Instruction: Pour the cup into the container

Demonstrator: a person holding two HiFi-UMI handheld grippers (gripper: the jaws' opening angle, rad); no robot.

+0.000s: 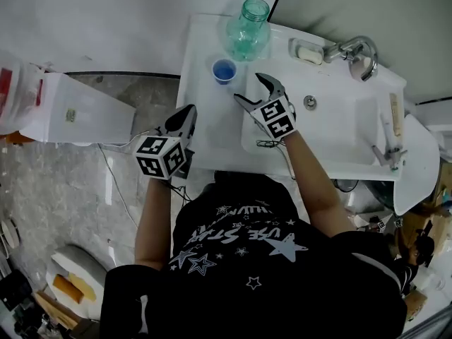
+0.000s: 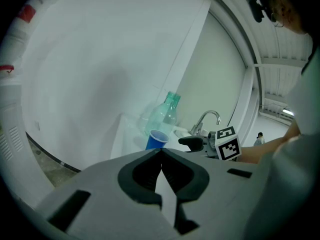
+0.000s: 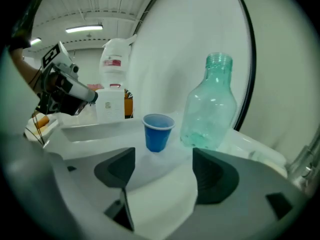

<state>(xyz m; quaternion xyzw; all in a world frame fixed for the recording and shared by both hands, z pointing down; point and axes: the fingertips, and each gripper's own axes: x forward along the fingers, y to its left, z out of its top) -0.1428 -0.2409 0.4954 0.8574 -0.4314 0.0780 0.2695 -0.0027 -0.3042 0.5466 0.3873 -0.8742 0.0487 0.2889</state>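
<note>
A small blue cup [image 1: 224,70] stands upright on the white counter [image 1: 205,111] left of the sink. Just behind it stands a tall clear green bottle [image 1: 248,30] with an open neck. My right gripper [image 1: 253,89] hovers just in front and to the right of the cup, open and empty. In the right gripper view the cup [image 3: 158,131] and bottle [image 3: 210,106] sit beyond the spread jaws of the right gripper [image 3: 163,156]. My left gripper [image 1: 189,111] is at the counter's left front edge, shut and empty; in its view the cup [image 2: 157,139] shows past the closed tips of the left gripper [image 2: 161,151].
The sink basin [image 1: 332,129] lies to the right, with a faucet [image 1: 353,50] and a soap dish [image 1: 308,54] at its back. A white box [image 1: 78,108] stands on the floor to the left. A wall rises directly behind the bottle.
</note>
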